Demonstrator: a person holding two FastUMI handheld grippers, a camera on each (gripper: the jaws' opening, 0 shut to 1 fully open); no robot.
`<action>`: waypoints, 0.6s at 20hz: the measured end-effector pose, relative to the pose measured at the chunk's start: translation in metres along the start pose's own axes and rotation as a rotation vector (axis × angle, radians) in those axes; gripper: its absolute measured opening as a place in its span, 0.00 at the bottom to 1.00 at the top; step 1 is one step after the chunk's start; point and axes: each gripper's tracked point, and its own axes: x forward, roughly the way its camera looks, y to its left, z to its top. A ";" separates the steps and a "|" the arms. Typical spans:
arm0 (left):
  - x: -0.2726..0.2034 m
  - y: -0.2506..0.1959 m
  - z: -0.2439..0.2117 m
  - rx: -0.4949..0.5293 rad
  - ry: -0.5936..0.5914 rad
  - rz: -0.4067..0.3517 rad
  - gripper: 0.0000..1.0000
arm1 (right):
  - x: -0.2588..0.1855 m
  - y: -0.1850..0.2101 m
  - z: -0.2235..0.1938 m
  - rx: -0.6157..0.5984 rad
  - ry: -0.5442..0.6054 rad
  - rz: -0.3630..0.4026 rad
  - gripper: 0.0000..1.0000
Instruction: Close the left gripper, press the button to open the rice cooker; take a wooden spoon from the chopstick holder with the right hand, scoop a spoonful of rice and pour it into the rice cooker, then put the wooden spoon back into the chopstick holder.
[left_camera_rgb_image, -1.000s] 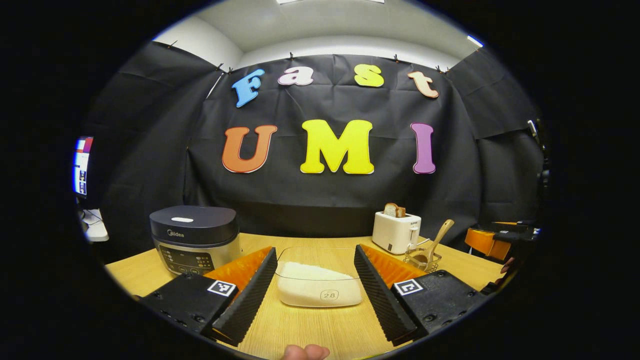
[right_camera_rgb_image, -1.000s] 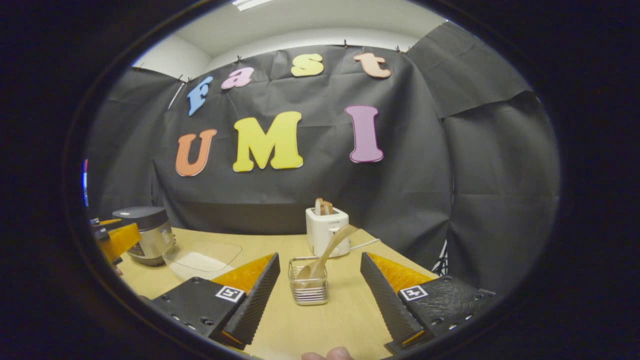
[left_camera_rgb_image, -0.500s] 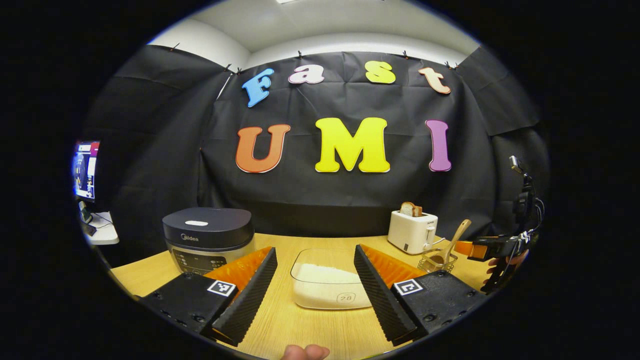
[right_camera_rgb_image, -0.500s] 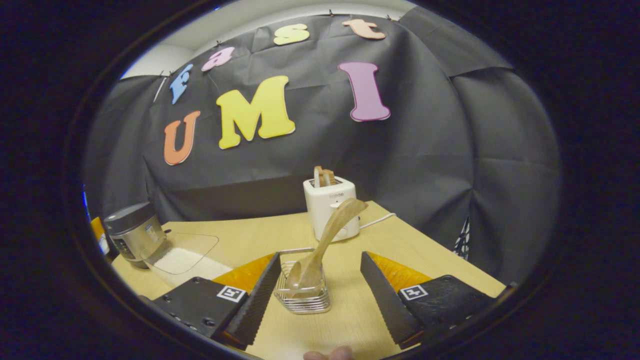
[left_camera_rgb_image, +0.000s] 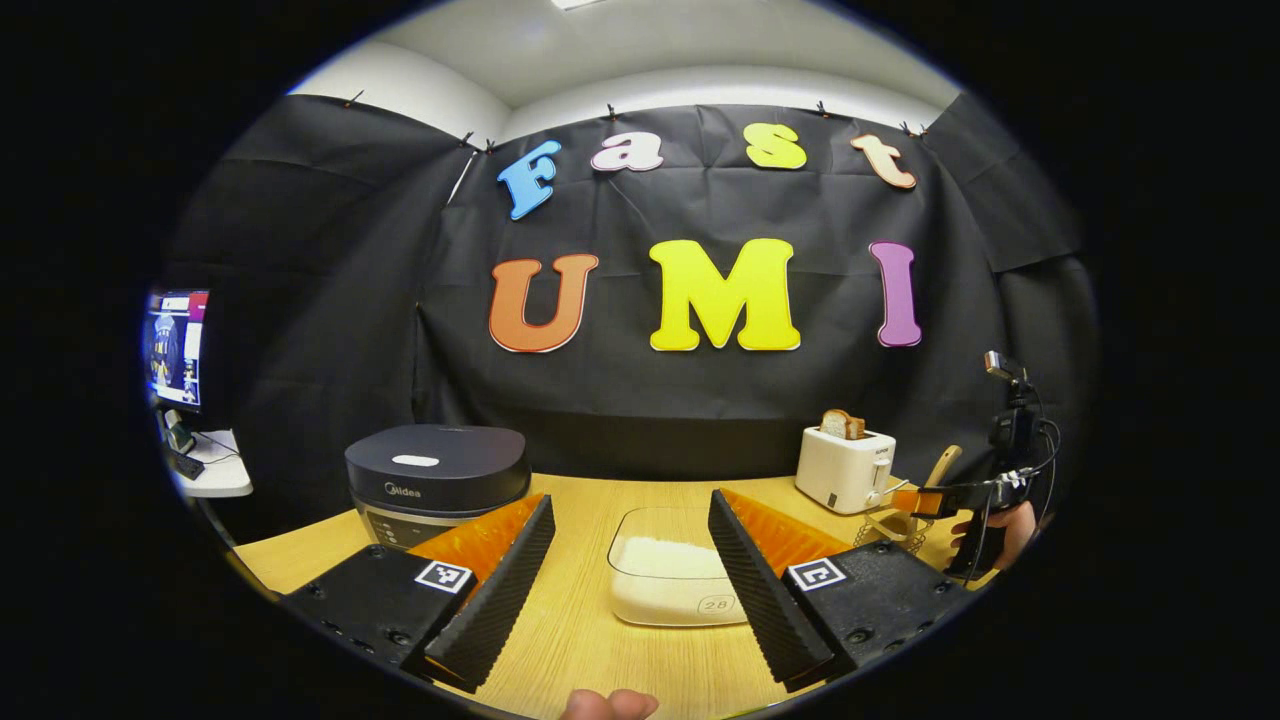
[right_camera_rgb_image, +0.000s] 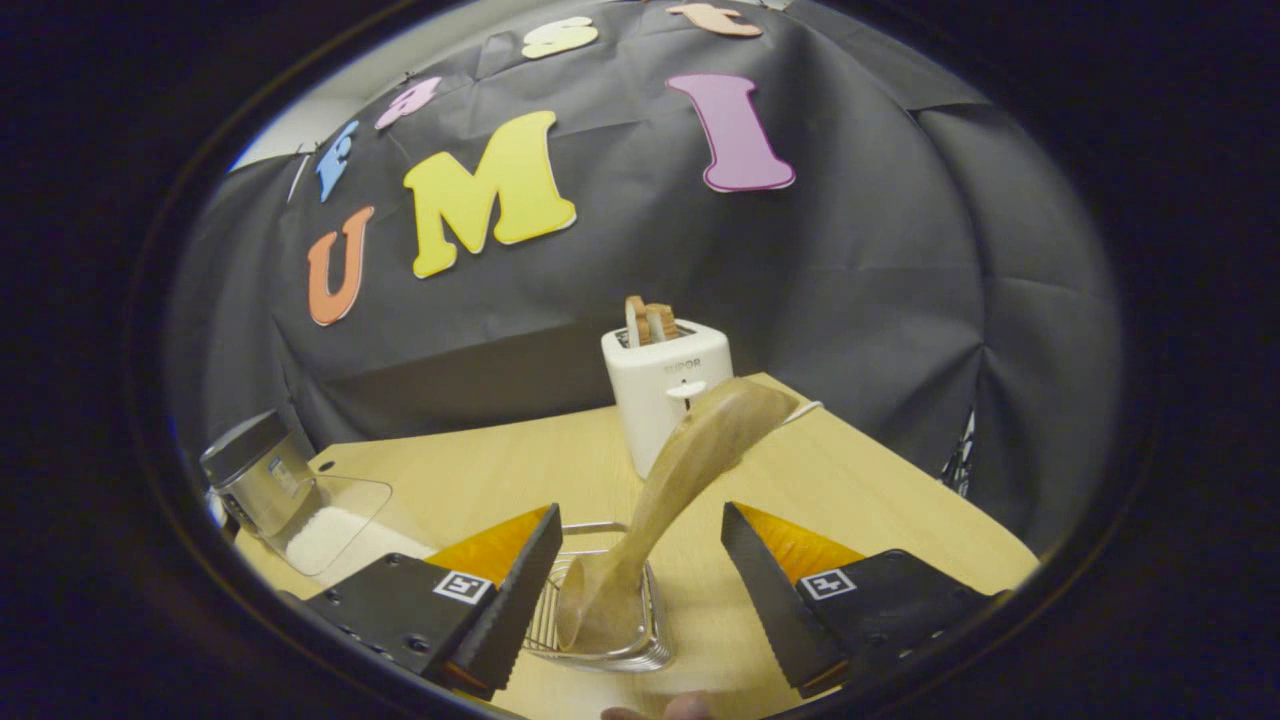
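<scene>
Left gripper (left_camera_rgb_image: 630, 585) open over wooden table (left_camera_rgb_image: 580, 640), facing the booth wall.

Jaws spread wide, nothing between the fingers. Ahead, just beyond the fingertips: clear container of rice (left_camera_rgb_image: 672, 580), partly hidden by the right finger. Far left: dark rice cooker (left_camera_rgb_image: 436, 480), lid down. Far right: white toaster (left_camera_rgb_image: 846, 468) with bread in its slots. Beside it, wire chopstick holder (left_camera_rgb_image: 893, 524) with wooden spoon (left_camera_rgb_image: 942, 466) leaning out; right gripper (left_camera_rgb_image: 935, 500) level with the holder, held by a hand (left_camera_rgb_image: 1012, 525).
</scene>
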 end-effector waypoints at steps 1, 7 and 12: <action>-0.001 0.004 0.000 0.001 -0.001 0.009 0.99 | 0.006 0.003 -0.001 0.009 0.002 0.015 0.95; -0.001 0.028 0.002 0.010 0.010 0.060 0.99 | 0.021 0.007 0.003 0.073 0.003 0.048 0.48; -0.002 0.049 -0.001 0.014 0.018 0.102 0.99 | 0.022 0.013 0.006 0.135 0.017 0.110 0.11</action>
